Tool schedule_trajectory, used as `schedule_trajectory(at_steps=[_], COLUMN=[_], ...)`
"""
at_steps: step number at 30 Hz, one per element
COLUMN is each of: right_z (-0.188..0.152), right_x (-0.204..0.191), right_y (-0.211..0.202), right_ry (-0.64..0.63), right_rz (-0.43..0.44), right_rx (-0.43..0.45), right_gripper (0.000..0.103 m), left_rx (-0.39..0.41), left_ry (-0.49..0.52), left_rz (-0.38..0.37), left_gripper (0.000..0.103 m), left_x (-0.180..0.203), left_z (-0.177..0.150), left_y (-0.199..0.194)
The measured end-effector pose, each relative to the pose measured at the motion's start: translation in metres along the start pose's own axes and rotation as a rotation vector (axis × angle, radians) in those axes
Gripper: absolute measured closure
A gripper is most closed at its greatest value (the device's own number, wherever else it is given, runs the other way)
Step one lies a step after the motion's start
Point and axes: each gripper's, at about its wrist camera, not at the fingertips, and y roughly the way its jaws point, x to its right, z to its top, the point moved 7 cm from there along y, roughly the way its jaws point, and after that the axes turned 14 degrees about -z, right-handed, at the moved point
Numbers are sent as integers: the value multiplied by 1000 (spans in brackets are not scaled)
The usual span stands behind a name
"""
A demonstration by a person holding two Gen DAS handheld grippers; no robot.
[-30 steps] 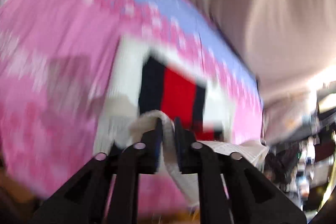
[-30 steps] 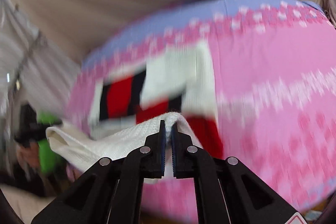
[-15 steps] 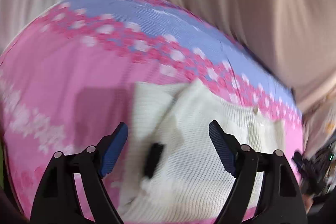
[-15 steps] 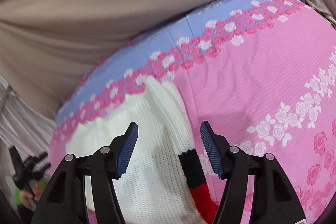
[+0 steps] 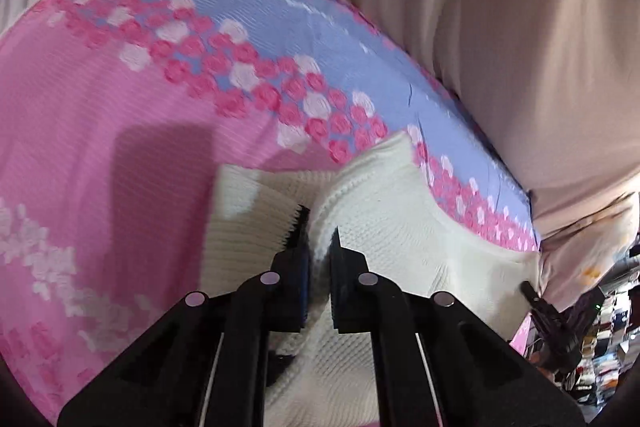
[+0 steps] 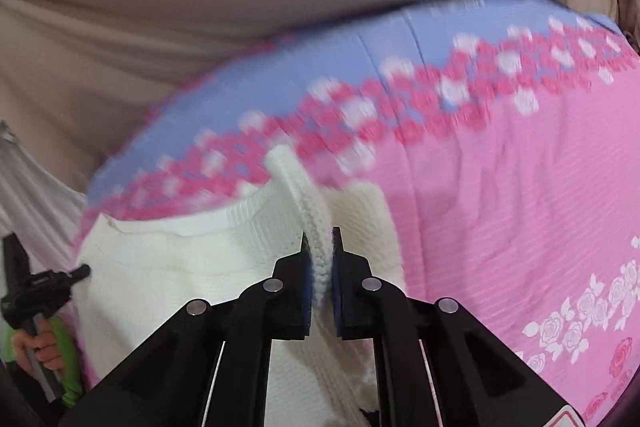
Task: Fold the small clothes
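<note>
A small white knit sweater (image 5: 400, 239) lies on a pink flowered bedsheet (image 5: 88, 131). My left gripper (image 5: 318, 247) is shut on a raised fold of the sweater near its upper edge. In the right wrist view the sweater (image 6: 180, 267) spreads to the left, and my right gripper (image 6: 319, 247) is shut on a ribbed white edge (image 6: 298, 187) that stands up between the pads. The sweater's black and red parts are mostly hidden; a black strip shows by the left pad.
The sheet has a lilac band with pink and white roses (image 5: 280, 23) along its far edge. Beige cloth (image 5: 500, 27) hangs behind the bed. The other gripper and the hand holding it (image 6: 36, 311) show at the far left of the right wrist view.
One second ago both grippers held the sweater; half a second ago both were open above it. Now both have shut again on new folds of the white knit.
</note>
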Motion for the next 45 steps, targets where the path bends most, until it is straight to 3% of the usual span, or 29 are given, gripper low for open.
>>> schedule_trajectory(at_steps=[3,6,10,16,18,20,21,22,26,28,30,32,33,34,35,37,41,45], right_z=[13,9,-4,-3,-3,-6,-16,-27,-96,-129,-145,-142,-138,-133,-130,-115,-95,-128], right_x=[-6,-1,13,17,19,24,33,41,71,77,75,68,64,58,53,50,61,100], right_y=[3,58,110,110,91,61,43,30,10,13,19,21,25,27,31,27,-17,-52], right_ry=[15,12,43,99,128,129,129,135,139,179,232,240,247,249,249,252,242,191], right_rz=[32,-43,-110,-68,-43,-52,-74,-82,-124,-95,-53,-40,-33,-14,4,-1,-11,-116], right_rx=[-2,-108,-205,-220,-200,-136,-100,-77,-139,-197,-217,-187,-193,-191,-208,-192,-127,-165], right_gripper=[96,96,97,97,89,64,38,31,30,30,28,25,26,45,63,78,82,83], left_rx=[-8,-71,-72,-80,-50,-19,-13,-4,-34,-48,-63,-25,-39,-62,-83,-75,-104,-213], left_ry=[-57,-69,-8,7,14,25,27,18,-63,-113,-149,-128,-123,-126,-134,-118,-41,-72], left_rz=[54,138,204,170,143,122,120,129,110,119,117,125,107,92,70,52,27,20], left_gripper=[96,96,96,93,89,81,62,46,37,31,31,32,48,75,76,81,83,83], left_x=[-27,-50,-47,-51,-46,-40,-41,-44,-60,-68,-72,-68,-65,-62,-57,-46,-20,-35], left_z=[4,-4,-2,0,-3,-14,-23,-37,-94,-119,-132,-129,-126,-123,-117,-107,-104,-145], left_y=[7,44,60,56,43,22,10,-4,-24,-23,-14,-11,-7,-2,2,-3,-29,-41])
